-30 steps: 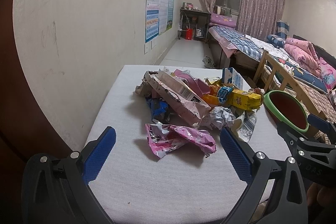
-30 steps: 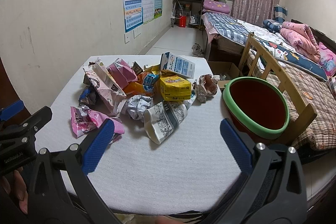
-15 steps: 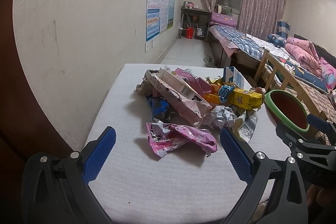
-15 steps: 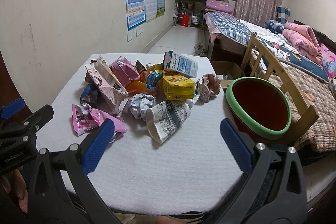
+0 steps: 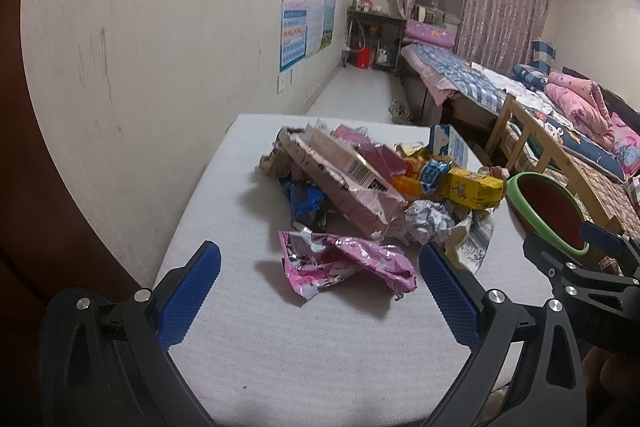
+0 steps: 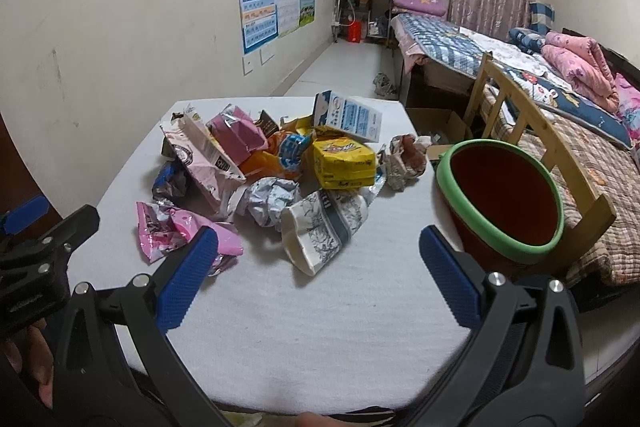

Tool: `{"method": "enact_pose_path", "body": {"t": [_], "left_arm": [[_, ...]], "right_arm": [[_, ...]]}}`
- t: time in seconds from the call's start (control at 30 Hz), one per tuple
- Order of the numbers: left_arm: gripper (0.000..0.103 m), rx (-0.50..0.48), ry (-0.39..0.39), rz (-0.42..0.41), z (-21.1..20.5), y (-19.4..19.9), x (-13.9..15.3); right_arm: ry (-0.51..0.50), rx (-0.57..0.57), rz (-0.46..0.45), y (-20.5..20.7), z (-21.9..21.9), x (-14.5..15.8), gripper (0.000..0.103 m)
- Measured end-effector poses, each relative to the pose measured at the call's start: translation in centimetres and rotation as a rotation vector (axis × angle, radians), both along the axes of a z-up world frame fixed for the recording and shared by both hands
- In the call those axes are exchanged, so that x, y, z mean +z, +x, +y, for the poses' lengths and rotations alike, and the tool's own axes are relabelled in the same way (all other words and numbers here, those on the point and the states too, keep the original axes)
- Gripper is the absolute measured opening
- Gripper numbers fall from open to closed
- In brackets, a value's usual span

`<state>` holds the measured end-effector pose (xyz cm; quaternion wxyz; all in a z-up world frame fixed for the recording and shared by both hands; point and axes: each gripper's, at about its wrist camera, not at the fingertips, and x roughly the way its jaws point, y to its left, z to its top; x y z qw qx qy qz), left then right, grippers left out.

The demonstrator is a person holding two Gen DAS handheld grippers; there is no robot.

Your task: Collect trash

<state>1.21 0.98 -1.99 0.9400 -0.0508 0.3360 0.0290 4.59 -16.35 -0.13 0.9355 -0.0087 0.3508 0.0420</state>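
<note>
Both tools were seen wide open and empty above the near edge of the worktop [image 6: 280, 327]. Compared with a second earlier, each view had crept slightly closer to the trash pile; nothing in the pile had been shifted.

- Left tool [image 5: 320, 291]: blue pads spread apart, lined up on the pink wrapper [image 5: 344, 263], the nearest piece of the pile, not yet touched.
- Right tool [image 6: 318, 279]: also spread, aimed at the crushed paper cup [image 6: 324, 231].
- Rest of the pile lay beyond: yellow pack [image 6: 344, 163], white-blue carton [image 6: 348, 115], torn pink box [image 5: 340, 179], crumpled paper ball [image 6: 272, 199].
- Red bin with green rim [image 6: 500, 203] was at the right edge of the worktop, empty as far as could be seen.

Judged: collecting not yet started; a first grab on the pink wrapper seemed likely.
</note>
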Motion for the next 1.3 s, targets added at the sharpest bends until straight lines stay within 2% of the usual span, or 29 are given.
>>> {"method": "enact_pose_path", "body": {"t": [0.4, 0.5, 0.63, 0.77, 0.97, 1.17, 1.3], "left_arm": [[0.095, -0.015, -0.076, 0.154, 1.0, 3.4, -0.6], [0.095, 0.004, -0.072, 0.171, 1.3, 4.6, -0.4], [0.095, 0.027, -0.154, 0.173, 2.4, 6.4, -0.2], [0.095, 0.026, -0.227, 0.181, 3.2, 8.9, 0.0], [0.095, 0.049, -0.259, 0.206, 4.0, 12.6, -0.5], [0.094, 0.080, -0.330, 0.268, 5.0, 16.6, -2.4], [0.086, 0.079, -0.352, 0.306, 5.1, 18.3, -4.0]], "right_arm": [[0.010, 0.033, 0.043, 2.2, -1.0, 0.7, 0.100], [-0.008, 0.041, 0.067, 3.1, -1.2, 0.7, 0.100], [-0.018, 0.047, 0.123, 5.1, -1.9, 0.0, 0.100], [-0.024, 0.053, 0.139, 7.2, -2.2, -0.2, 0.100], [-0.014, 0.066, 0.149, 11.1, -2.1, -0.2, 0.100], [-0.041, 0.070, 0.221, 15.3, -1.9, -2.1, 0.100], [-0.061, 0.078, 0.274, 17.1, -2.2, -4.0, 0.099]]}}
